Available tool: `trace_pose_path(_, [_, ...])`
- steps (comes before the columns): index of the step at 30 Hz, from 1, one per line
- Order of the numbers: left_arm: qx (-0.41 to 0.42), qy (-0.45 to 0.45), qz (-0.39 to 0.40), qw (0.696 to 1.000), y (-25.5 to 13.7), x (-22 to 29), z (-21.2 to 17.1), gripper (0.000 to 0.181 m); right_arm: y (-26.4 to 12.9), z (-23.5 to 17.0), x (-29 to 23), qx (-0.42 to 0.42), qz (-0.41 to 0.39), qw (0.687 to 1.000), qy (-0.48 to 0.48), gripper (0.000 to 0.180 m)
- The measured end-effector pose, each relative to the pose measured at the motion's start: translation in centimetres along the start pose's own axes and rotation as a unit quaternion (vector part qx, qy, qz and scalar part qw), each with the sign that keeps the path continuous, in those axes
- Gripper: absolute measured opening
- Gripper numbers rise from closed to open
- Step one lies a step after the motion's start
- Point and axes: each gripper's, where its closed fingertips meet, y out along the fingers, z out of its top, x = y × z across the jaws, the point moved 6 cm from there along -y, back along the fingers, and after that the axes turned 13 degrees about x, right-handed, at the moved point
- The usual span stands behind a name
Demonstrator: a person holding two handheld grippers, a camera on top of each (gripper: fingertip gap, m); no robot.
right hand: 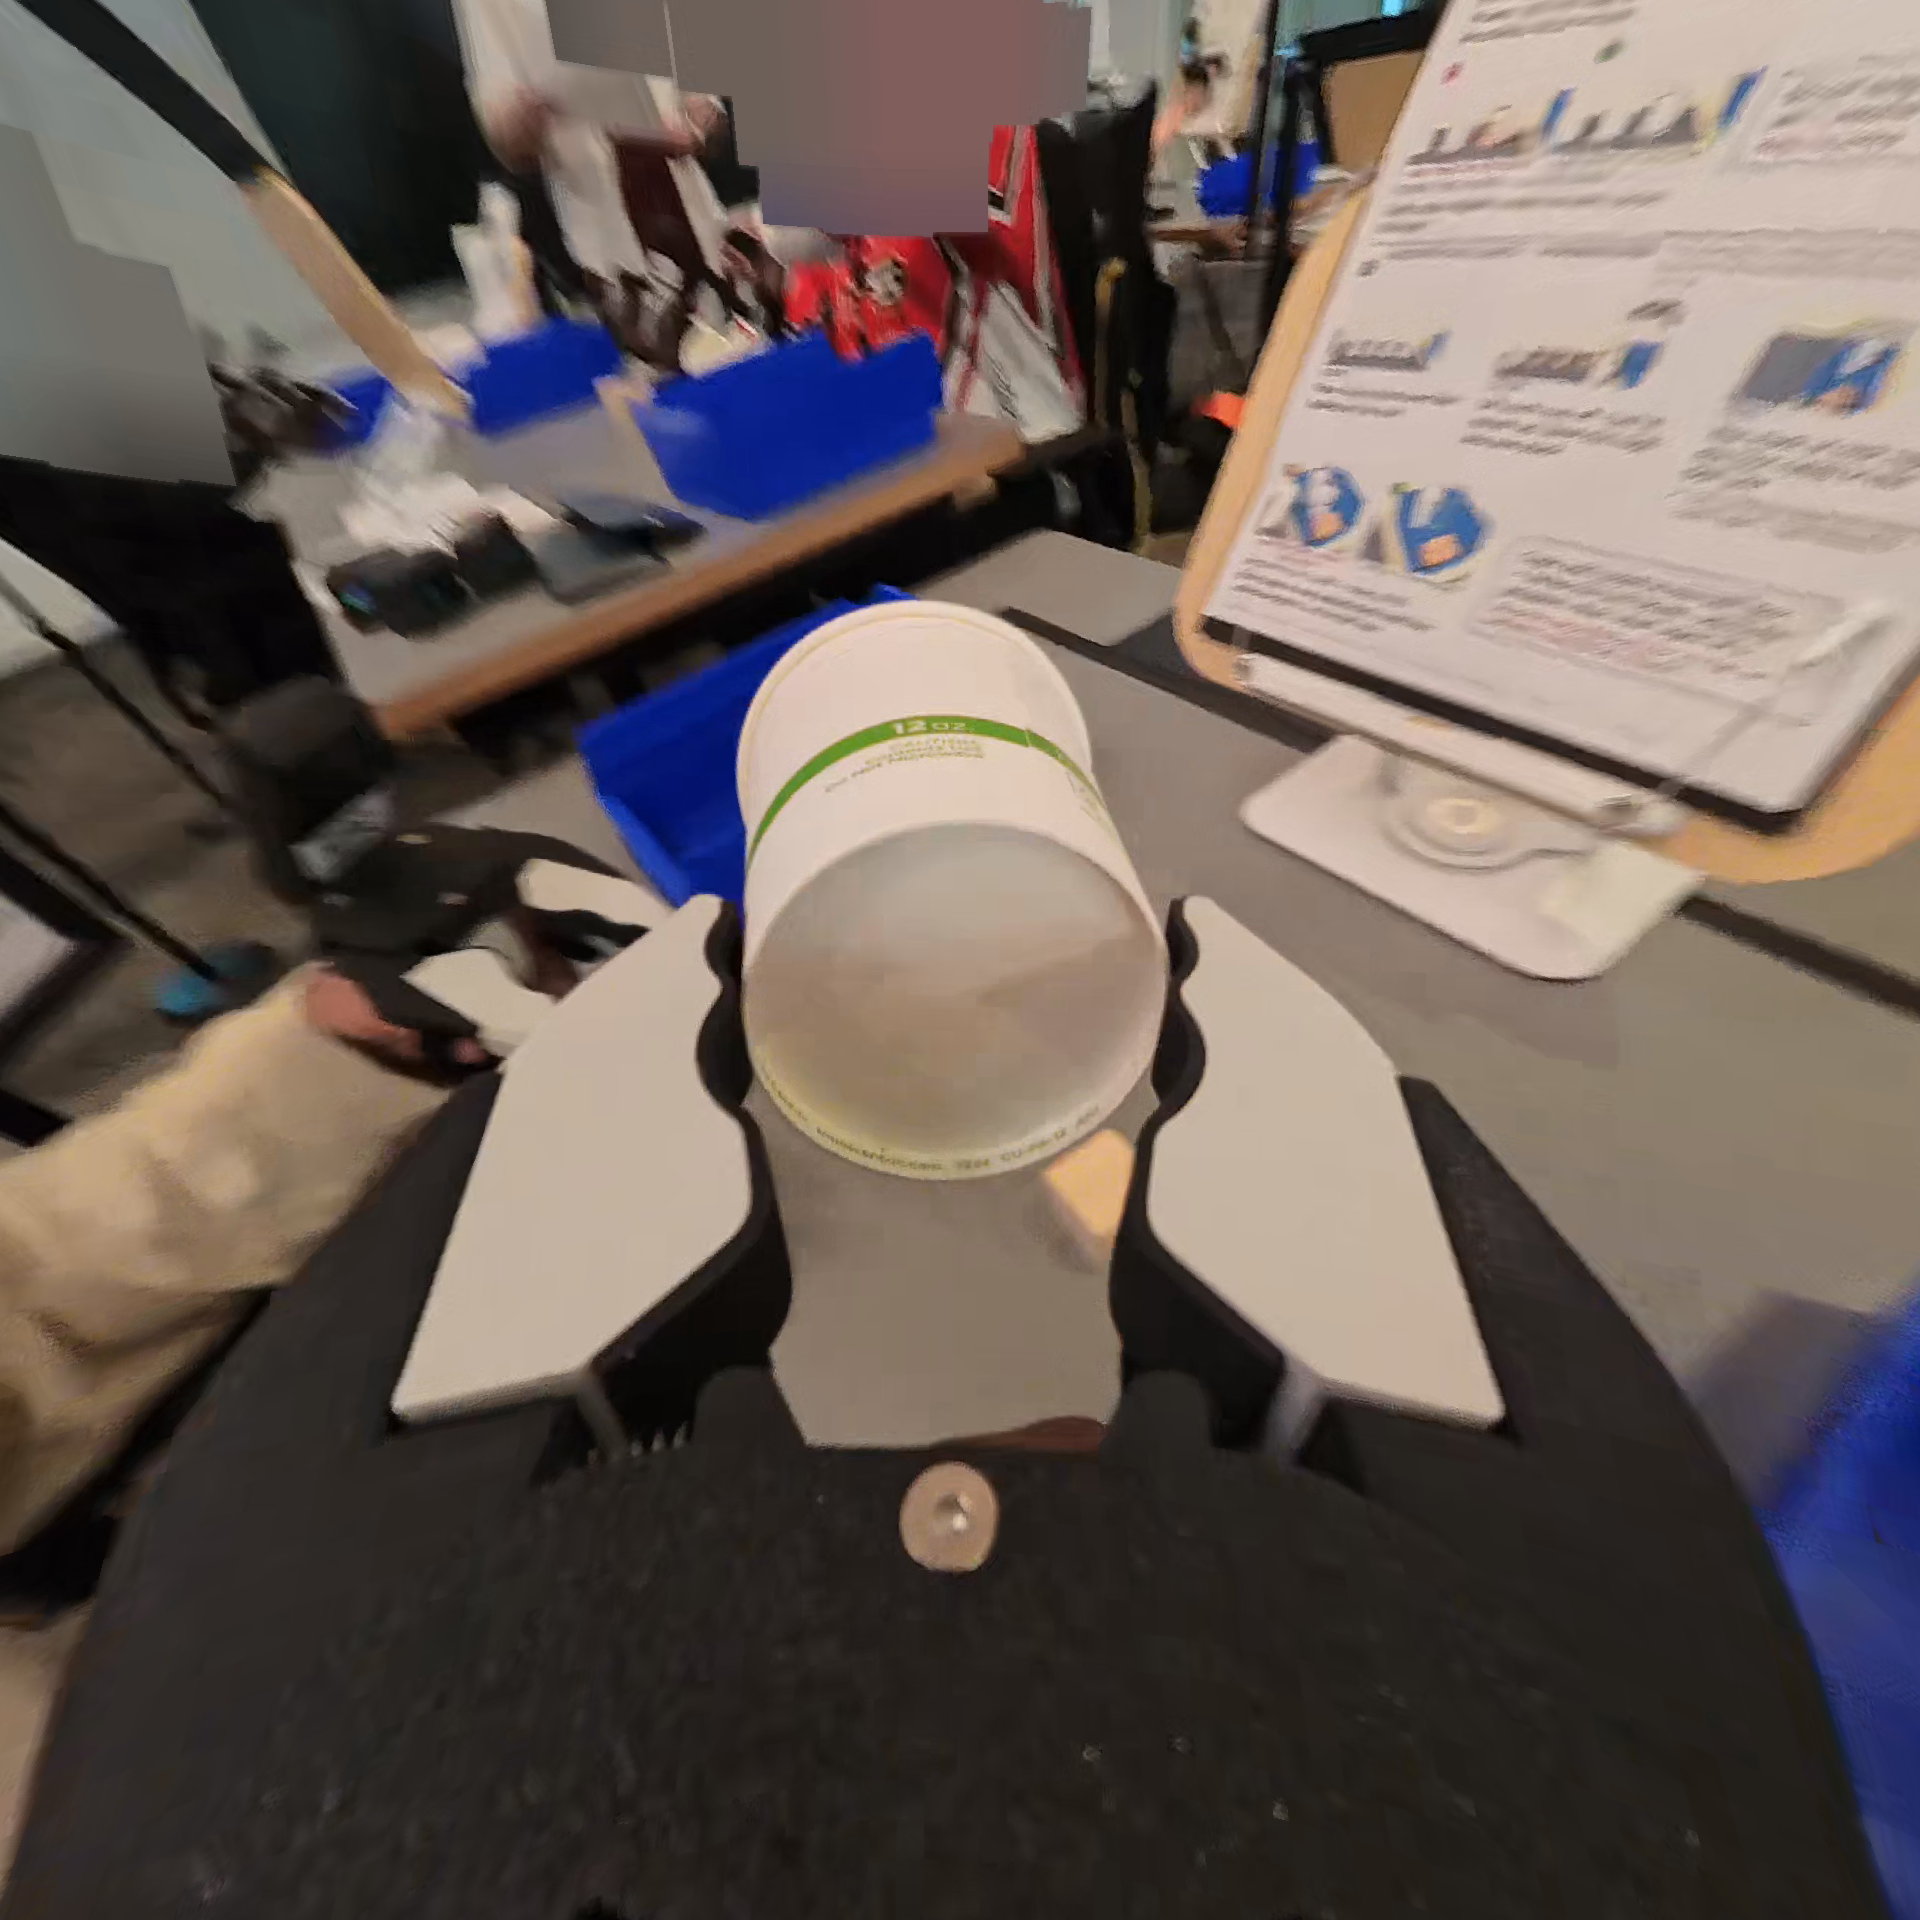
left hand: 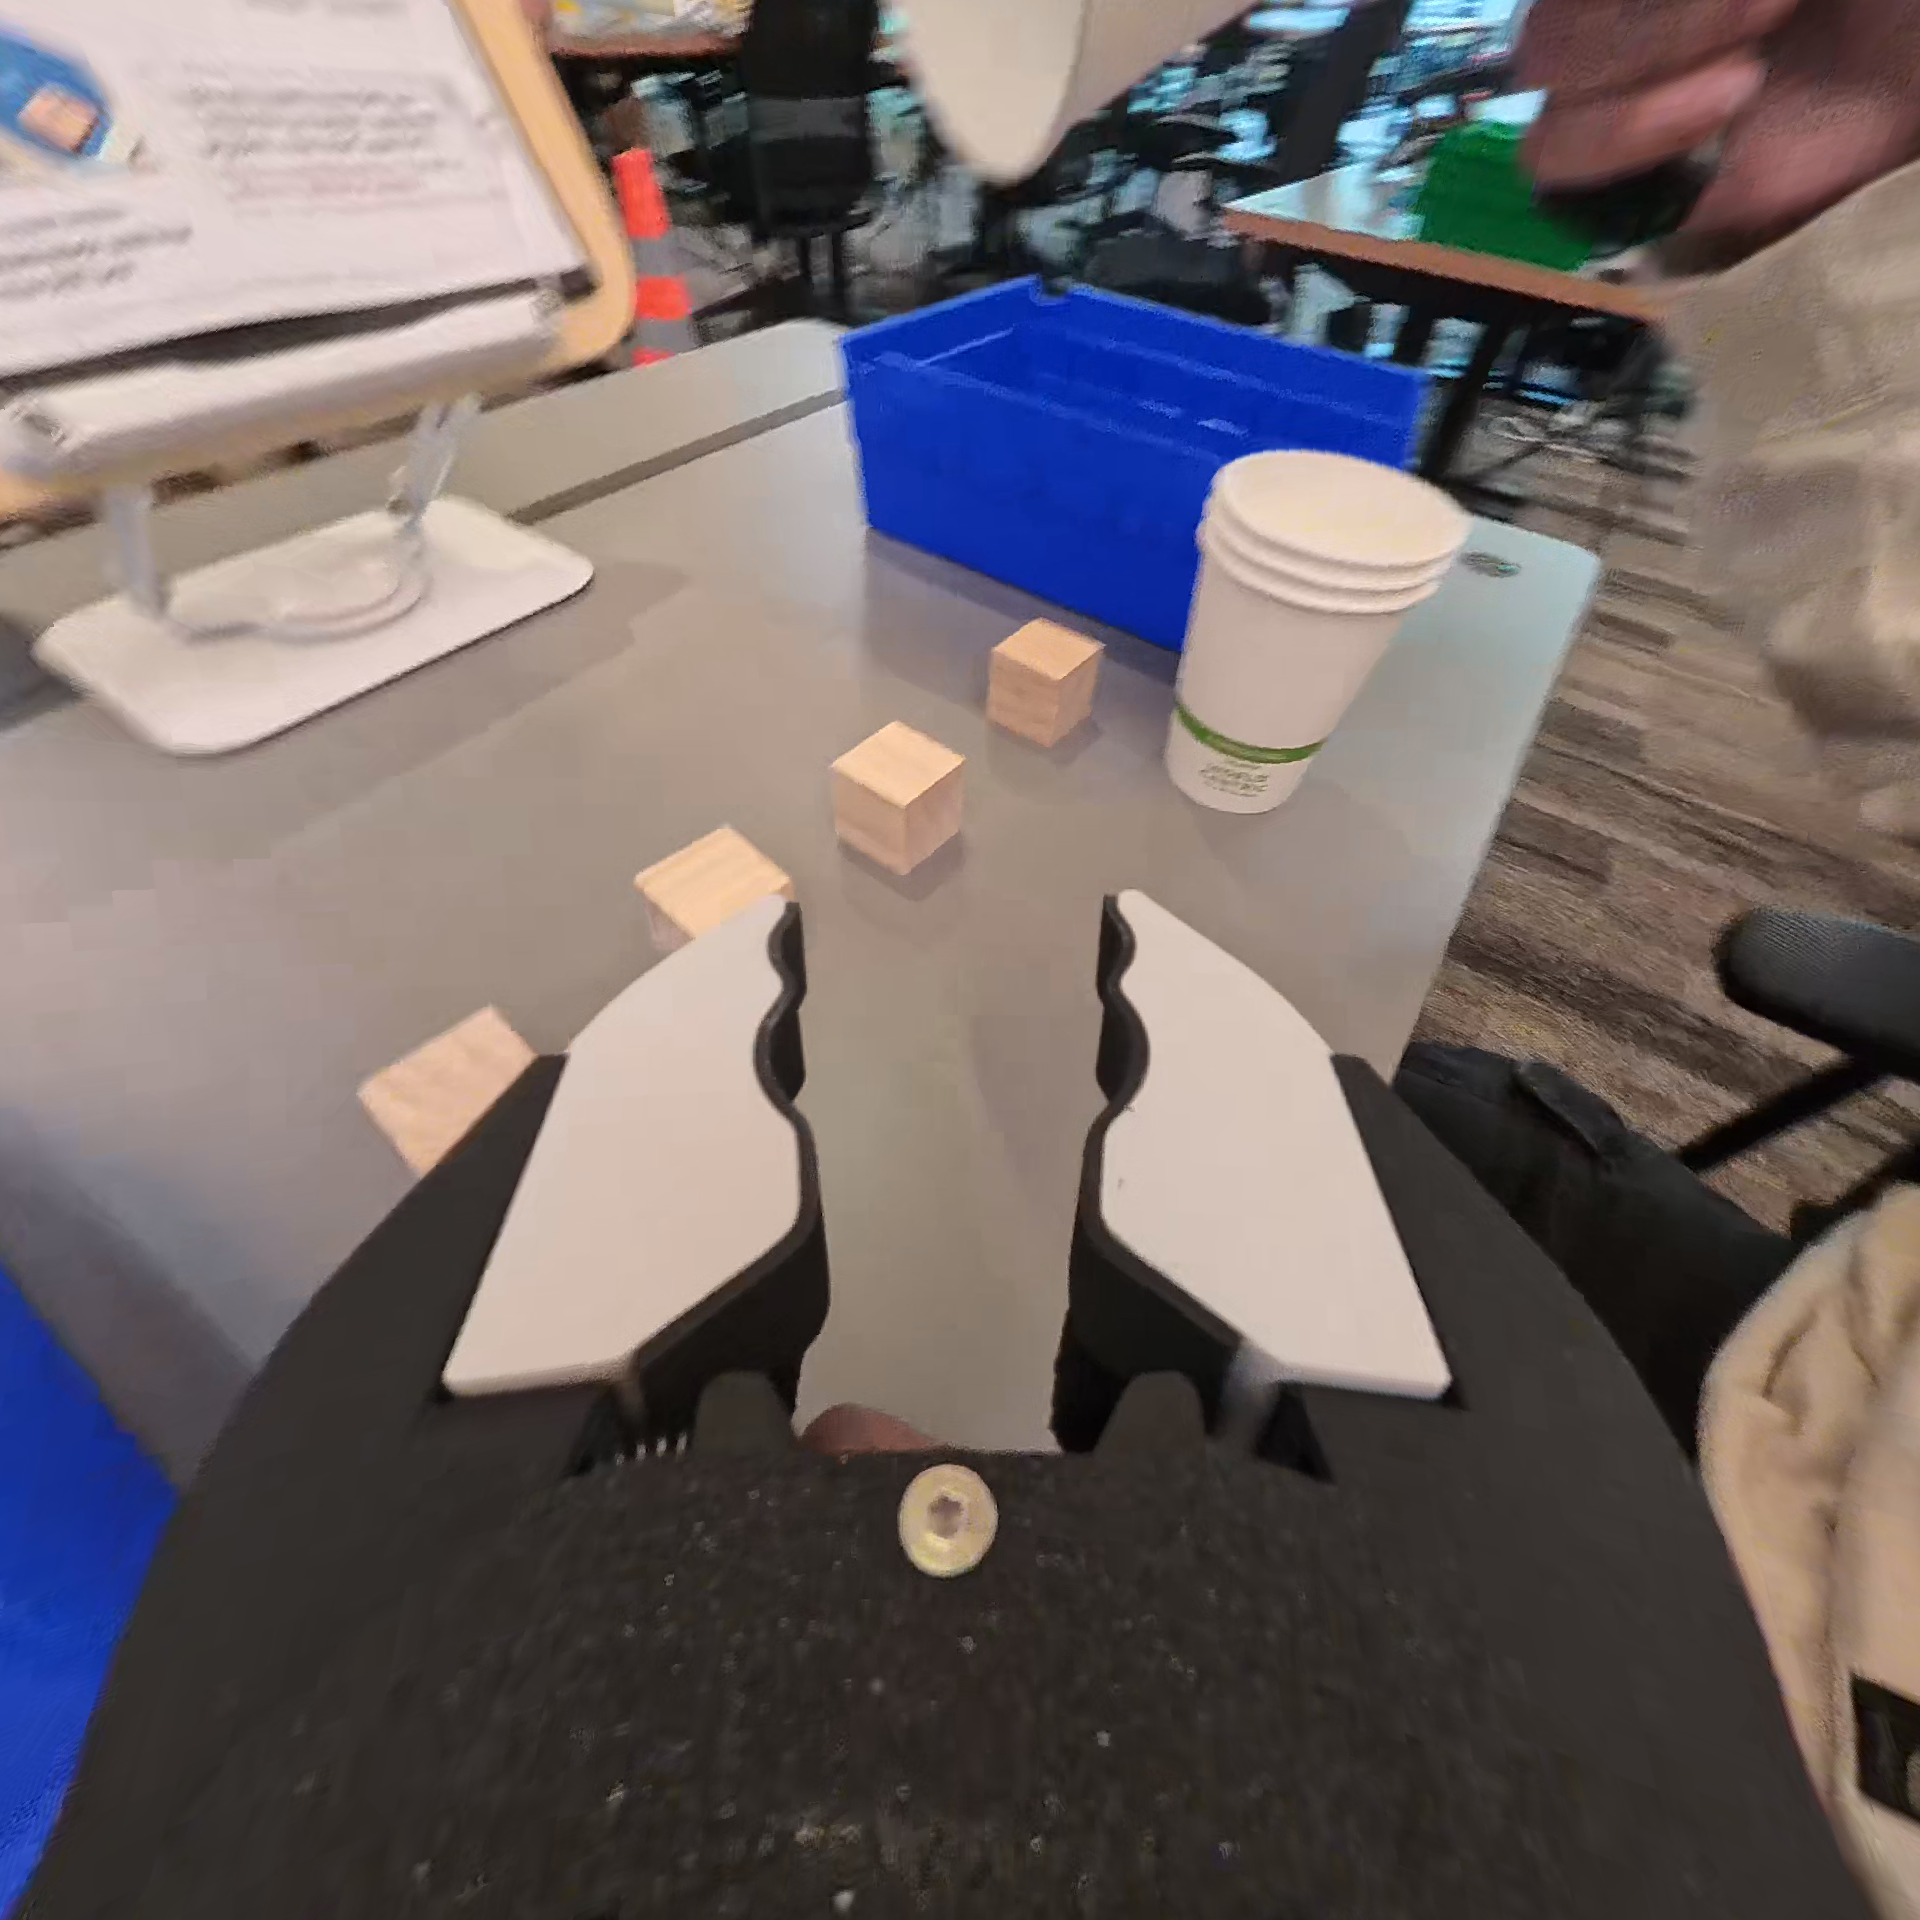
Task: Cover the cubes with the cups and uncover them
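My left gripper hangs over the grey worktop with its fingers spread apart and nothing between them. Four wooden cubes sit in a slanted row in front of me. The farthest cube and the next cube show whole. My left finger covers a corner of the third cube and part of the nearest cube. A stack of white paper cups stands upside down near the farthest cube, just in front of a blue bin. All the cubes are bare; no cup sits over any of them.

At the top of the left view, part of a white cup pokes in, cut off by the edge. It is blurry.

My right gripper pinches a single paper cup by its sides. The cup is tipped, with its bottom facing my camera and its green band farther away. I cannot see its open end. Under the cup a bit of one wooden cube peeks out; the rest is hidden by the cup and my finger.

A paper stand sits on the worktop, and its writing is too blurry to make out. My cream sleeve shows at the left of the right view, and the other gripper beyond it is fuzzy.
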Motion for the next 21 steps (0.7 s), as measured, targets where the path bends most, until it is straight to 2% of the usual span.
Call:
trace_pose_path(1, [0.005, 0.005, -0.037, 0.999, 0.0, 0.1, 0.6, 0.054, 0.2, -0.6, -0.7, 0.015, 0.018, 0.999, 0.034, 0.076])
trace_pose_path(3, [0.020, 0.001, -0.105, 0.994, 0.0, 0.3, 1.9, 0.053, 0.7, -1.9, -1.8, 0.035, 0.053, 0.993, 0.097, 0.076])
trace_pose_path(7, [0.046, 0.012, -0.173, 0.984, 0.4, 0.2, 4.4, 0.051, 2.2, -3.8, -2.7, 0.043, 0.111, 0.973, 0.197, 0.076])
trace_pose_path(12, [0.105, 0.013, -0.222, 0.969, 1.1, 0.9, 7.1, 0.050, 4.0, -5.0, -3.7, 0.032, 0.145, 0.963, 0.225, 0.076])
trace_pose_path(16, [0.126, 0.020, -0.230, 0.965, 1.6, 1.2, 7.9, 0.043, 5.1, -5.3, -4.5, 0.026, 0.163, 0.958, 0.235, 0.076])
trace_pose_path(18, [0.130, 0.020, -0.235, 0.963, 1.8, 1.3, 7.9, 0.032, 5.4, -5.4, -4.9, 0.027, 0.175, 0.955, 0.238, 0.076])
trace_pose_path(20, [0.134, 0.025, -0.247, 0.959, 1.6, 1.5, 7.9, 0.004, 5.6, -5.8, -5.0, 0.024, 0.174, 0.954, 0.243, 0.076])
trace_pose_path(21, [0.134, 0.025, -0.249, 0.959, 1.5, 1.5, 7.9, 0.003, 5.6, -5.9, -5.0, 0.022, 0.178, 0.953, 0.243, 0.076])
